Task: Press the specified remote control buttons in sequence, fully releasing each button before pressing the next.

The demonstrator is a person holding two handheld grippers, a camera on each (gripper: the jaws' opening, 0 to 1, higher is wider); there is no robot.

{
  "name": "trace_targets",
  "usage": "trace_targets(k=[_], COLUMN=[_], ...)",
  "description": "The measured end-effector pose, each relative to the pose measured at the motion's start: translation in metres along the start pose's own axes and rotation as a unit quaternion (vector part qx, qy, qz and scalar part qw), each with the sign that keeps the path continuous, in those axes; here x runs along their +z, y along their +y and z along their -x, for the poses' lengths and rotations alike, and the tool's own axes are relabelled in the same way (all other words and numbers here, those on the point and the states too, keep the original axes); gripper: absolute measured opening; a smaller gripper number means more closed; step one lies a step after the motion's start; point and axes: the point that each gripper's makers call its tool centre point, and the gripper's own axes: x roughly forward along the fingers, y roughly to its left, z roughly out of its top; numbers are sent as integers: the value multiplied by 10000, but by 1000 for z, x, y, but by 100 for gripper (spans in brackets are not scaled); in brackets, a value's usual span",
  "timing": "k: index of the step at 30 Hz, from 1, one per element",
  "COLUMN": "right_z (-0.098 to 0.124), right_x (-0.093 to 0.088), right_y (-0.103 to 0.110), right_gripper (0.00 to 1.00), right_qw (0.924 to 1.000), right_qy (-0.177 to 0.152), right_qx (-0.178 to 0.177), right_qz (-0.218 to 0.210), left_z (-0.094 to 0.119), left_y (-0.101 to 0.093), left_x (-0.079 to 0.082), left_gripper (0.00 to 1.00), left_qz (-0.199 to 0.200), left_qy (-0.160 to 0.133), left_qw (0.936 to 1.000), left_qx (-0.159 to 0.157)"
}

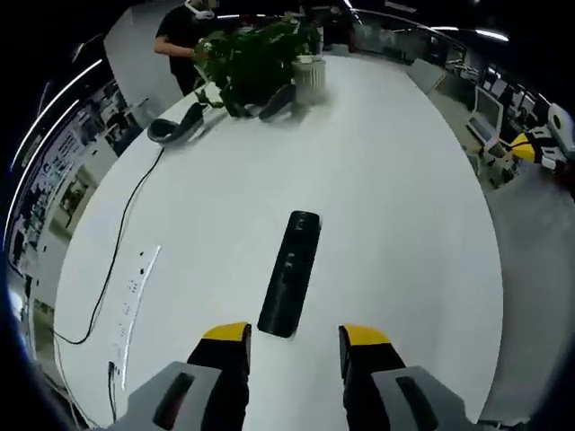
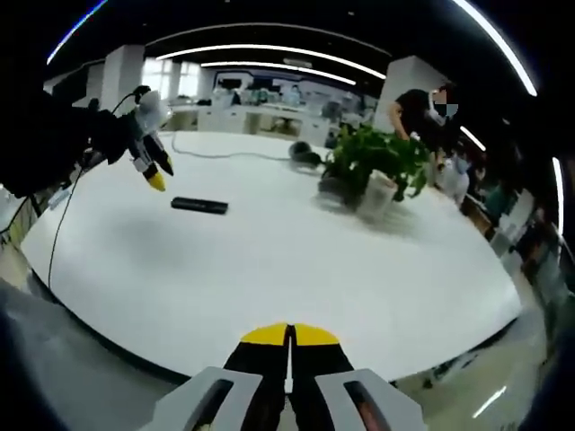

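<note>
Left gripper view: the left gripper [image 1: 295, 339], jaws wide apart, hovers just short of the remote [image 1: 290, 272] lying on the white table [image 1: 404, 224]. Right gripper view: the right gripper [image 2: 289, 338], jaws pressed together, sits well back from the remote [image 2: 199, 206]; a plant [image 2: 373, 162] stands beyond.

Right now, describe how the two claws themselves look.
The left claw has two black jaws capped with yellow tips, rising from grey bodies with dark slots. The right claw is built alike: black jaws, yellow tips, grey housings. In the right gripper view, the left claw appears on a dark-sleeved arm, with a pale body.
</note>
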Motion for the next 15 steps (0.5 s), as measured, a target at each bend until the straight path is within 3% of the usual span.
trace_targets(k=[6,8,15], right_z=[-1,-2,-5], right_x=[-4,-5,-8], right_y=[-1,0,3], right_gripper=[0,0,0], right_qw=[9999,9999,9996], right_qy=[112,157,286], right_qx=[-30,-22,1], right_qz=[10,26,64], left_z=[-23,-33,-53], left_y=[4,6,13], left_x=[-5,-10,-11], left_gripper=[40,38,37], left_qz=[-288,-544,-596], left_qy=[228,394,487], left_qw=[9991,9974,9964], left_qx=[-201,-266,-368])
